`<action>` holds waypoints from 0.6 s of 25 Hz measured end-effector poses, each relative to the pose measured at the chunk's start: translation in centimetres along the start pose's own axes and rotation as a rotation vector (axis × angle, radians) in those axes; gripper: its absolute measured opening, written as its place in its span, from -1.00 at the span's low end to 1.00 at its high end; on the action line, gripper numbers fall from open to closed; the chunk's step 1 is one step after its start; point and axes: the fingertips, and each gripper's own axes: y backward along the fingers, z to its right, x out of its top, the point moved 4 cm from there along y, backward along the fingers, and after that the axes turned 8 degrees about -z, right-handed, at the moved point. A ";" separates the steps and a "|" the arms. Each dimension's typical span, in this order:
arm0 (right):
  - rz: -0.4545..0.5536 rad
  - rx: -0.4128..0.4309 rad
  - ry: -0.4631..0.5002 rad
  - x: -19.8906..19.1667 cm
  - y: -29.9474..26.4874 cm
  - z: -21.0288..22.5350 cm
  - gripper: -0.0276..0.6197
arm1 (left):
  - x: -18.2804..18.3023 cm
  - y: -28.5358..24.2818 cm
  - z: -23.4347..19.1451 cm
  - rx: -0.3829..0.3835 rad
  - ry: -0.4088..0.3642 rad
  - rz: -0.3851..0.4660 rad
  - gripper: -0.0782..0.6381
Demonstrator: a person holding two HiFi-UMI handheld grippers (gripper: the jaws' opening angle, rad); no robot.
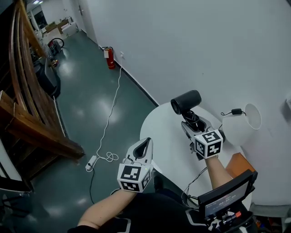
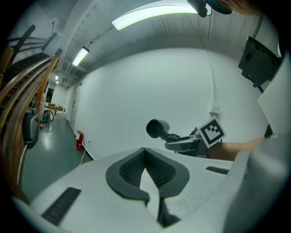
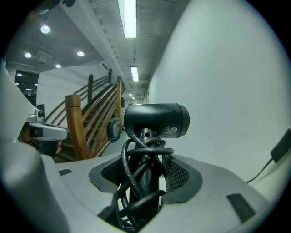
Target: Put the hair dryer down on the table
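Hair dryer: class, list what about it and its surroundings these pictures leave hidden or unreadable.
- Right gripper view: dryer handle, wrapped by its cord; barrel label too small to read.
- Left gripper view: lower handle, inside the right tool.
- Head view: screen text, too small and blurred.

A: Sources?
B: Item: ceiling strip lamps (image 2: 154,13), cool white, bright; small spot lamps (image 3: 44,29) farther back.
A: Glare, shadow?
B: Pale reflections on the glossy floor (image 1: 77,86); shadows soft.
A: Defects?
B: Gripper views: fisheye bending, black corners, nearest surfaces soft. Head view sharp.
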 end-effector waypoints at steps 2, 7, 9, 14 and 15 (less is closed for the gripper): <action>-0.018 0.023 0.007 -0.5 -1.3 0.9 -0.16 | -0.7 -0.8 0.3 0.004 0.034 -0.012 -0.76; -0.063 0.081 -0.007 -2.0 -4.9 2.9 -0.16 | -1.7 -3.1 0.2 0.054 0.047 -0.033 -0.77; -0.087 0.097 -0.006 -2.5 -6.0 3.4 -0.16 | -2.1 -3.9 -0.1 0.090 0.044 -0.046 -0.77; -0.139 0.137 -0.026 -3.5 -8.8 4.0 -0.16 | -3.2 -5.9 -1.1 0.147 0.087 -0.091 -0.76; -0.151 0.145 -0.028 -3.8 -9.5 4.1 -0.16 | -3.4 -6.4 -1.3 0.156 0.098 -0.101 -0.76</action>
